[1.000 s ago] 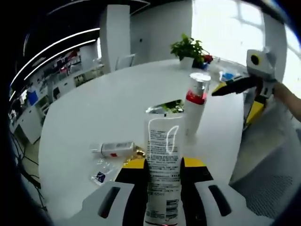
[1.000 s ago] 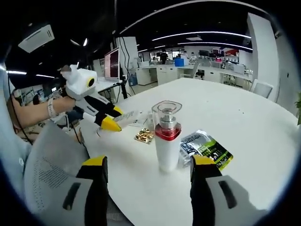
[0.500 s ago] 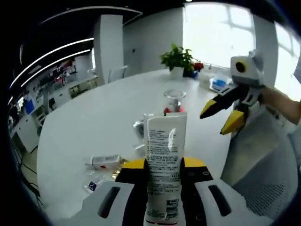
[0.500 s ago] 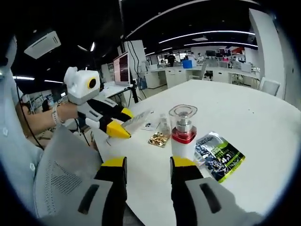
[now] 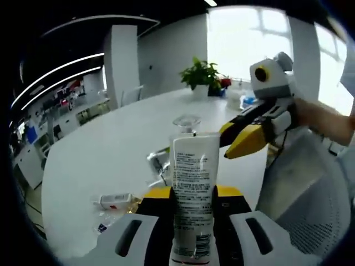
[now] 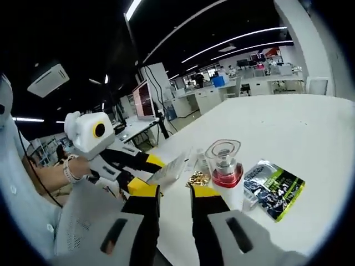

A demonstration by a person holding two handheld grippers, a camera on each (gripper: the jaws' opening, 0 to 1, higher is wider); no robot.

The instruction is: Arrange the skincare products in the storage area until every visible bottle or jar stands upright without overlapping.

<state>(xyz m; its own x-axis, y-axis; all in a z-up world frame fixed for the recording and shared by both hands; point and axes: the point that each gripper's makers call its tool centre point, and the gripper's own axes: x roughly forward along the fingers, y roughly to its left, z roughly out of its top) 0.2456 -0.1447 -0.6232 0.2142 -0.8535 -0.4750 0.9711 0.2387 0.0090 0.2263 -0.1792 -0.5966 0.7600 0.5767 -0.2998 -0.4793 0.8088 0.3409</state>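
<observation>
My left gripper point(image 5: 194, 195) is shut on a white tube point(image 5: 193, 183) with printed text, held upright between its jaws. Behind the tube stands a white bottle point(image 5: 186, 123) with a red band and a clear cap. From the right gripper view, that bottle point(image 6: 224, 173) stands upright just right of my right gripper point(image 6: 175, 191), whose jaws are shut with nothing between them. The left gripper point(image 6: 145, 173) comes in from the left with the tube point(image 6: 172, 166). The right gripper point(image 5: 236, 138) hovers beside the tube's top. A small white bottle point(image 5: 113, 199) lies on its side.
The round white table point(image 5: 111, 149) holds a green sachet point(image 6: 276, 188), a gold packet point(image 6: 197, 178) and a small clear packet point(image 5: 105, 226). A potted plant point(image 5: 202, 75) stands at the far edge. A person's sleeve point(image 5: 302, 183) and hand point(image 6: 58, 172) flank the table.
My right gripper's jaws have drawn together from wide open. Both grippers have risen and come closer to each other. The tube stays in the left gripper.
</observation>
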